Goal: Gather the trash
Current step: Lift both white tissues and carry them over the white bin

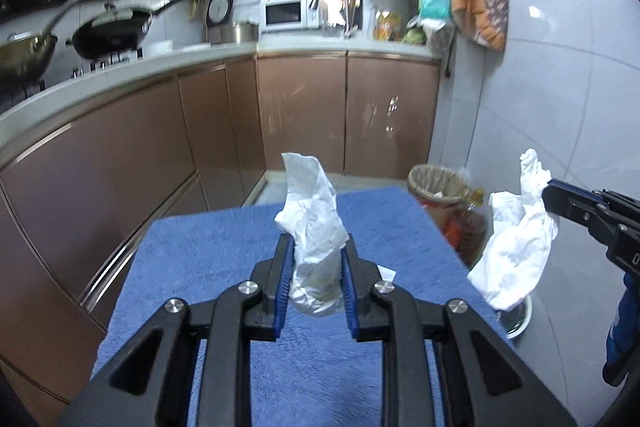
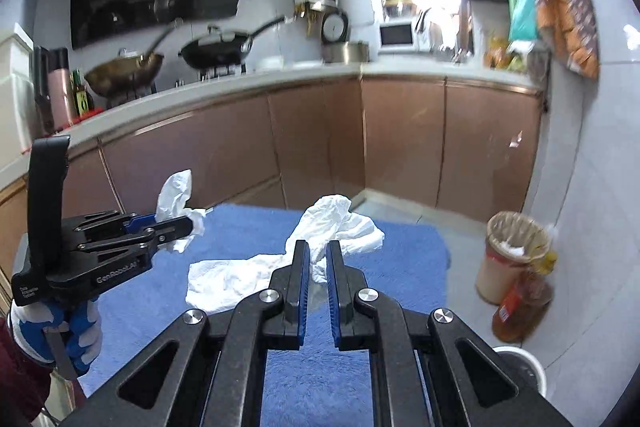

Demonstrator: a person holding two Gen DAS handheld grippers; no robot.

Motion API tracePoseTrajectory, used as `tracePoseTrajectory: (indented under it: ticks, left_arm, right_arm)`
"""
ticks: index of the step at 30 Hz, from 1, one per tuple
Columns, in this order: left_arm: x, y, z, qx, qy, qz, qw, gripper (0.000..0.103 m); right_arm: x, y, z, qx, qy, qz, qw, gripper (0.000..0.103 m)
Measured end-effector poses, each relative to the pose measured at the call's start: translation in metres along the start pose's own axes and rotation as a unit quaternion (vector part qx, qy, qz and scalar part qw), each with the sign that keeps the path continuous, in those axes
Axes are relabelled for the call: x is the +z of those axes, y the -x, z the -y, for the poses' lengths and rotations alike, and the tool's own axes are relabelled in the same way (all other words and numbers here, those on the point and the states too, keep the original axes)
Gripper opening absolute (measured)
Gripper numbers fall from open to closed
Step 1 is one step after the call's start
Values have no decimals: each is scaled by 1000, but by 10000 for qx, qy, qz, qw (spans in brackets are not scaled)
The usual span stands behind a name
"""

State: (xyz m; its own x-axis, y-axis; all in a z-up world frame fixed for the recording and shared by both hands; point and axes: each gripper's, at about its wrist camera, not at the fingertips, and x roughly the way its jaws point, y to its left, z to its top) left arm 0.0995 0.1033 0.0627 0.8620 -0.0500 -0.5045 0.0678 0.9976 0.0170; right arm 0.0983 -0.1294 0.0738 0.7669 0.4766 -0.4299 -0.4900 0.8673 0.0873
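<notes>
**Crumpled white paper tissues clamped in both grippers above the blue mat**

The crumpled white paper tissue (image 1: 314, 223) in the left gripper (image 1: 316, 247) sits squeezed between the two blue-padded fingers, which stand narrow and press its lower half. Its long axis runs along the fingers: a wadded bulge lies back between the pads, and a loose, twisted end sticks out past the fingertips and upward. In the right wrist view the same gripper (image 2: 182, 225) shows from the side, the tissue (image 2: 178, 207) flaring up beyond its tips.

The second crumpled white paper tissue (image 2: 320, 251) is pinched by the right gripper (image 2: 318, 255), whose jaws are nearly together on a thin fold of it. This one lies crosswise to the fingers: a bunched part rises just ahead of the tips and to their right, while a long flat tail trails off to their left and hangs down. From the left wrist view it (image 1: 516, 239) droops below the right gripper (image 1: 550, 193).

Both tissues are off the fluffy blue fabric mat (image 1: 224, 247). A round bin lined with a beige bag (image 2: 510, 255) stands on the floor ahead and to the right of the right gripper.
</notes>
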Motion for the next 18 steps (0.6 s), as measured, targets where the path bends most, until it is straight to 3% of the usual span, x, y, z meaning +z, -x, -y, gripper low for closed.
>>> tracePoseTrajectory:
  ticks: [5,9,14,18]
  left_arm:
    - [13,35,25,-216,-78,229,9995,21]
    - [24,41,62,-511,-254,306,9979,21]
    - [30,21,123,-996,-573,196,9932,21]
    - [28,-20,183,-1437,-824,-118,9861,21]
  right_arm:
    - [2,46,4,-230,-61,311,9992,9]
    - [-2,82,22,-517,-194,496,9972,9]
    - [-13,106,56,-1019,-456,518,9924,9]
    - [-30,106,95,-1594,-690,290,9844,9]
